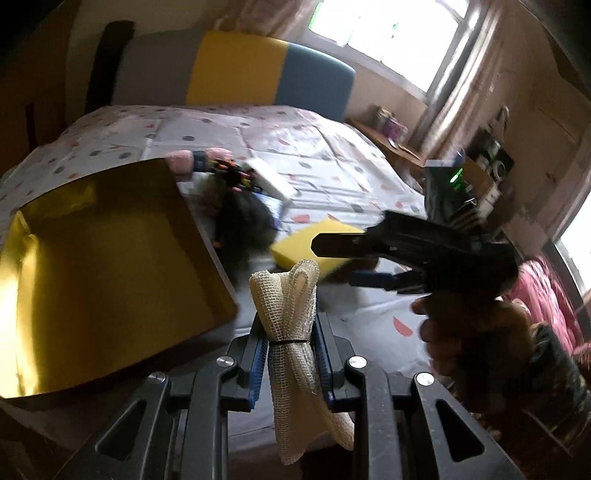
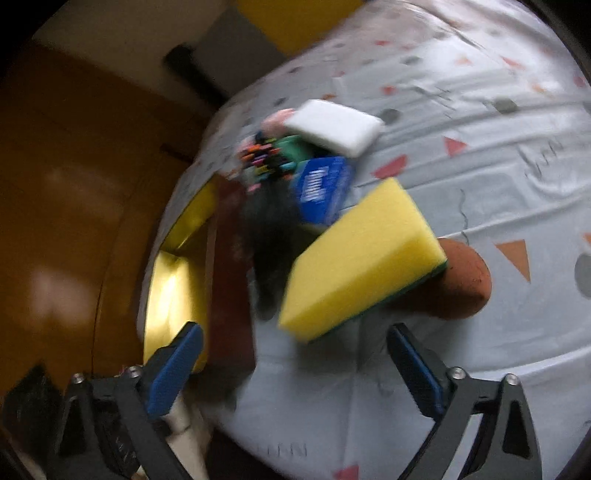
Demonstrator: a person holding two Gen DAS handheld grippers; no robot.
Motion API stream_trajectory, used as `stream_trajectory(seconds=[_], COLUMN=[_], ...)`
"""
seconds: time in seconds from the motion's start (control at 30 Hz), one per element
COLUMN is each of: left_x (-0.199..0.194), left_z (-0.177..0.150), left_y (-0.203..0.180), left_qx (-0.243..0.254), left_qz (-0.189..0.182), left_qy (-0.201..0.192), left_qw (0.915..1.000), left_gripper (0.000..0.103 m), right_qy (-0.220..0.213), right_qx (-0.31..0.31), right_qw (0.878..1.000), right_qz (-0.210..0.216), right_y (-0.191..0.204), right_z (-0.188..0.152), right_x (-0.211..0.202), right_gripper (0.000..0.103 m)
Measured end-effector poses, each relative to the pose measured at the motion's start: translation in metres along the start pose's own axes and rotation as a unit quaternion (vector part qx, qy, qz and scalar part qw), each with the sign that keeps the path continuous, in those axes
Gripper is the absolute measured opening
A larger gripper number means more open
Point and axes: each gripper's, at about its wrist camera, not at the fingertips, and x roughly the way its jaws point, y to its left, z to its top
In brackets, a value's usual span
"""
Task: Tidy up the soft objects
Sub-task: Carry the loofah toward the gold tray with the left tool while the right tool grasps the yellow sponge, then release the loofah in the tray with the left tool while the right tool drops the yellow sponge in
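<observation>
Left wrist view: cream mesh bundle [image 1: 291, 332] was squeezed between the pads of the left hand-held gripper [image 1: 291, 354] over the bed [image 1: 332, 155], gold box [image 1: 103, 266] beside it, right wrist view: right hand-held gripper [image 2: 295, 373] was spread wide with nothing in it, yellow sponge [image 2: 362, 258] was seen lying on the bed just ahead.

Black gripper [image 1: 291, 354], blue pads [image 2: 173, 367], silver screws

Left wrist view low over bed [image 1: 332, 147], right wrist view steeper, both sharing yellow sponge [image 2: 362, 258]

Window [image 1: 388, 33] overexposed; room dim; motion blur; fisheye edges dark.
</observation>
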Motion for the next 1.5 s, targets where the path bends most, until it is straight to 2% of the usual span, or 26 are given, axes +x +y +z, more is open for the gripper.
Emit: stream_trajectory(seconds=[0.03, 0.07, 0.1, 0.13, 0.2, 0.27, 0.43, 0.6, 0.8, 0.97, 1.03, 1.1, 1.13, 1.2, 1.37, 1.5], left_x=[-0.003, -0.007, -0.012, -0.015, -0.023, -0.026, -0.019, 0.007, 0.051, 0.091, 0.103, 0.111, 0.112, 0.108, 0.082, 0.057], left_z=[0.000, 0.001, 0.002, 0.003, 0.007, 0.014, 0.038, 0.073, 0.114, 0.139, 0.145, 0.147, 0.146, 0.142, 0.125, 0.104], left_y=[0.004, 0.010, 0.017, 0.026, 0.048, 0.075, 0.144, 0.181, 0.181, 0.172, 0.167, 0.165, 0.165, 0.167, 0.172, 0.165], left_qx=[-0.006, -0.014, -0.023, -0.034, -0.062, -0.087, -0.159, -0.199, -0.192, -0.172, -0.156, -0.150, -0.150, -0.162, -0.182, -0.171], left_qz=[0.004, 0.008, 0.013, 0.018, 0.033, 0.052, 0.086, 0.088, 0.067, 0.080, 0.082, 0.102, 0.105, 0.115, 0.130, 0.150], left_qy=[-0.004, -0.009, -0.013, -0.017, -0.023, -0.026, -0.020, -0.010, -0.001, 0.015, 0.023, 0.027, 0.028, 0.026, 0.015, 0.010], left_qw=[1.0000, 0.9998, 0.9996, 0.9991, 0.9973, 0.9946, 0.9833, 0.9760, 0.9791, 0.9817, 0.9841, 0.9831, 0.9826, 0.9797, 0.9745, 0.9737], left_gripper=[0.024, 0.024, 0.024, 0.024, 0.024, 0.024, 0.024, 0.024, 0.025, 0.028, 0.032, 0.037, 0.038, 0.046, 0.047, 0.047], right_qy=[-0.005, -0.021, -0.030, -0.038, -0.057, -0.066, -0.070, -0.074, -0.067, -0.062, -0.060, -0.059, -0.059, -0.060, -0.066, -0.072], right_qx=[0.014, 0.025, 0.028, 0.034, 0.042, 0.024, 0.003, -0.008, -0.045, -0.074, -0.081, -0.088, -0.091, -0.095, -0.110, -0.120], right_qw=[1.000, 0.999, 0.998, 0.997, 0.996, 0.995, 0.995, 0.995, 0.994, 0.992, 0.991, 0.990, 0.990, 0.989, 0.986, 0.984], right_qz=[-0.012, -0.035, -0.050, -0.065, -0.058, -0.069, -0.073, -0.064, -0.072, -0.082, -0.083, -0.090, -0.092, -0.094, -0.106, -0.112], right_y=[-0.004, -0.007, -0.008, -0.010, -0.012, -0.006, 0.001, -0.004, 0.002, 0.007, 0.008, 0.009, 0.009, 0.010, 0.014, 0.020], right_z=[0.003, 0.007, 0.008, 0.011, 0.012, 0.013, 0.016, 0.021, 0.019, 0.017, 0.016, 0.015, 0.015, 0.013, 0.013, 0.012], right_x=[0.005, 0.011, 0.013, 0.015, 0.016, 0.014, 0.008, 0.000, 0.005, 0.008, 0.009, 0.011, 0.011, 0.010, 0.008, 0.005], right_gripper=[0.078, 0.070, 0.048, 0.047, 0.046, 0.045, 0.045, 0.045, 0.045, 0.045, 0.045, 0.045, 0.045, 0.045, 0.045, 0.045])
